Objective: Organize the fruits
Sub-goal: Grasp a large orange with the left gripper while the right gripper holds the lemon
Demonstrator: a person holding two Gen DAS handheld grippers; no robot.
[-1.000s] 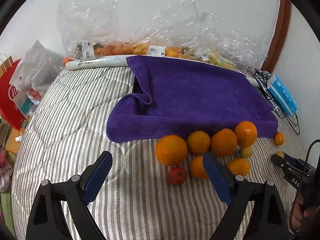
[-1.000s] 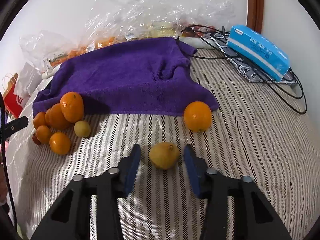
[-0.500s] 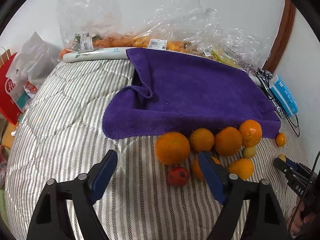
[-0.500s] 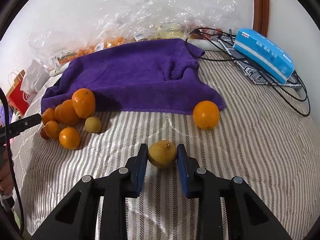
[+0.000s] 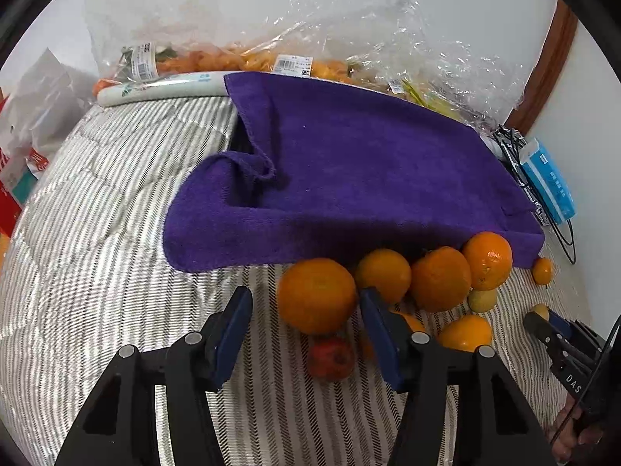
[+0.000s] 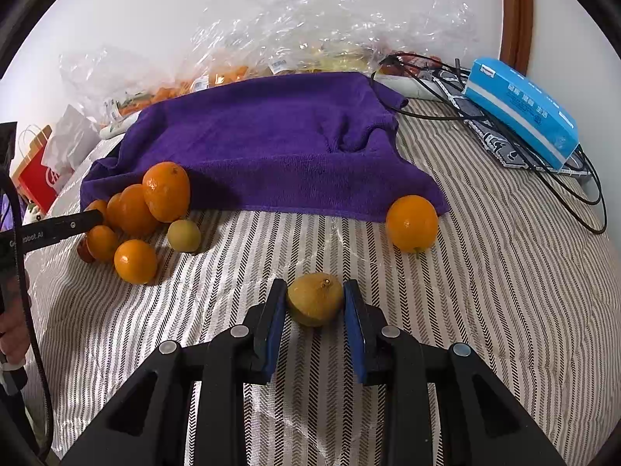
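Note:
My right gripper (image 6: pixel 315 301) is shut on a yellow lemon (image 6: pixel 315 299), held just above the striped bedcover. A lone orange (image 6: pixel 412 223) lies beyond it by the purple towel (image 6: pixel 271 143). My left gripper (image 5: pixel 304 310) is open, its jaws on either side of a large orange (image 5: pixel 316 295) at the left end of a pile of several oranges (image 5: pixel 438 277). A small red fruit (image 5: pixel 330 355) lies under that orange. The pile shows at left in the right wrist view (image 6: pixel 136 213), with a small yellow-green fruit (image 6: pixel 184 235).
Clear plastic bags of produce (image 5: pixel 271 62) line the wall behind the towel. A blue tissue pack (image 6: pixel 520 110) and black cables (image 6: pixel 543 171) lie at the right. A red paper bag (image 6: pixel 37 171) stands off the bed's left side.
My right gripper closed on the lemon and lifted it slightly. My left gripper moved forward and right, and its jaws narrowed around the large orange.

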